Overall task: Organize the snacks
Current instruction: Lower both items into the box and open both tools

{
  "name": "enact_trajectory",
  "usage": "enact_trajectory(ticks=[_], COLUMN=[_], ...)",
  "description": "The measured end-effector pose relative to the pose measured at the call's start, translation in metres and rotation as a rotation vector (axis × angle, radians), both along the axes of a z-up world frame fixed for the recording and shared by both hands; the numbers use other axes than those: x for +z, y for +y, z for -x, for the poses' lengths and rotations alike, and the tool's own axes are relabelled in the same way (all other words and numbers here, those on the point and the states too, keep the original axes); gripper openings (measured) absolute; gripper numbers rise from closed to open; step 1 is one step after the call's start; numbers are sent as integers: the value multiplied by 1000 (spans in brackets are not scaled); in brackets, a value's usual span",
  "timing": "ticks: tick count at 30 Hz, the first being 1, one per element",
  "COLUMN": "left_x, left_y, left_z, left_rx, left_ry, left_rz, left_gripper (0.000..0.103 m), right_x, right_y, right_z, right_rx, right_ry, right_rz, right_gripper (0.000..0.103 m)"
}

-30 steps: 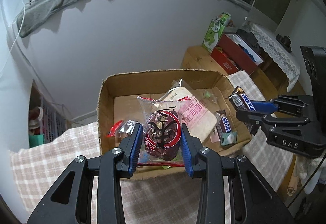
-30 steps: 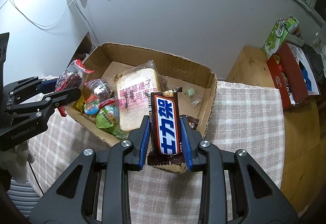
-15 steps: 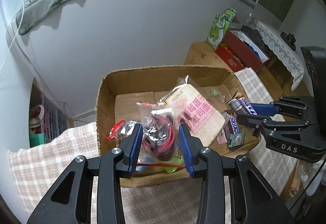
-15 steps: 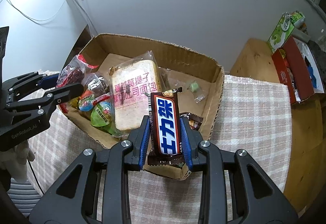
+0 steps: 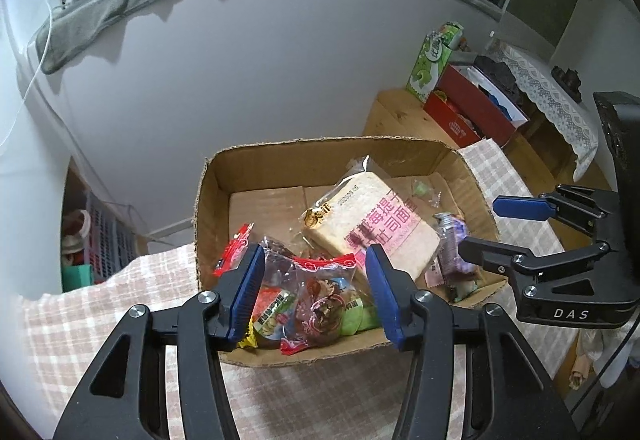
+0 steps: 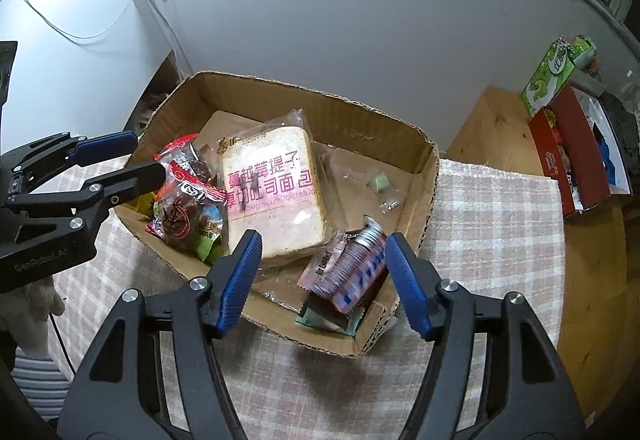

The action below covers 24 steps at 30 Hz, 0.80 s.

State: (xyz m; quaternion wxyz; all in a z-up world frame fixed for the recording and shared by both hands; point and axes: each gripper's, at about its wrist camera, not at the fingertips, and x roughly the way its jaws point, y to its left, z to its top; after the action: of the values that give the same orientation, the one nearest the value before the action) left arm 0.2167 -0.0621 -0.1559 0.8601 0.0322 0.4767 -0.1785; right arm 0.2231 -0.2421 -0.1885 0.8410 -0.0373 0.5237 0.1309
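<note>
A cardboard box (image 5: 328,156) (image 6: 320,96) of snacks stands on a checked cloth. My left gripper (image 5: 314,290) is open above the box's near left corner, over a red-trimmed clear bag of dark snacks (image 5: 320,300) (image 6: 180,208) lying in the box. My right gripper (image 6: 322,280) is open over the box's near right corner, where a blurred chocolate bar (image 6: 356,272) (image 5: 450,244) lies tilted among small packets. A wrapped toast loaf with pink lettering (image 6: 272,188) (image 5: 372,228) lies in the middle.
The checked cloth (image 6: 492,240) covers the table around the box. A wooden surface (image 6: 500,128) to the right holds a red box (image 6: 572,152) and a green carton (image 6: 552,76). A white wall stands behind the box.
Both grippers have opened. The red-trimmed bag dropped from the left gripper into the box, and the chocolate bar dropped from the right gripper into the near right corner.
</note>
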Motion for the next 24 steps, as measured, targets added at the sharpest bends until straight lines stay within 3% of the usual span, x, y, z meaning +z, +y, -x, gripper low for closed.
enact_trajectory(ticks=[24], left_x=[32], left_y=[8], left_z=[33], left_rx=[44], left_ry=[-59], left_rz=[12], left_gripper=[51], right_x=[31], right_y=[2], right_z=[31], right_rx=[5], right_ry=[-58], right_rz=[-9], right_gripper=[68])
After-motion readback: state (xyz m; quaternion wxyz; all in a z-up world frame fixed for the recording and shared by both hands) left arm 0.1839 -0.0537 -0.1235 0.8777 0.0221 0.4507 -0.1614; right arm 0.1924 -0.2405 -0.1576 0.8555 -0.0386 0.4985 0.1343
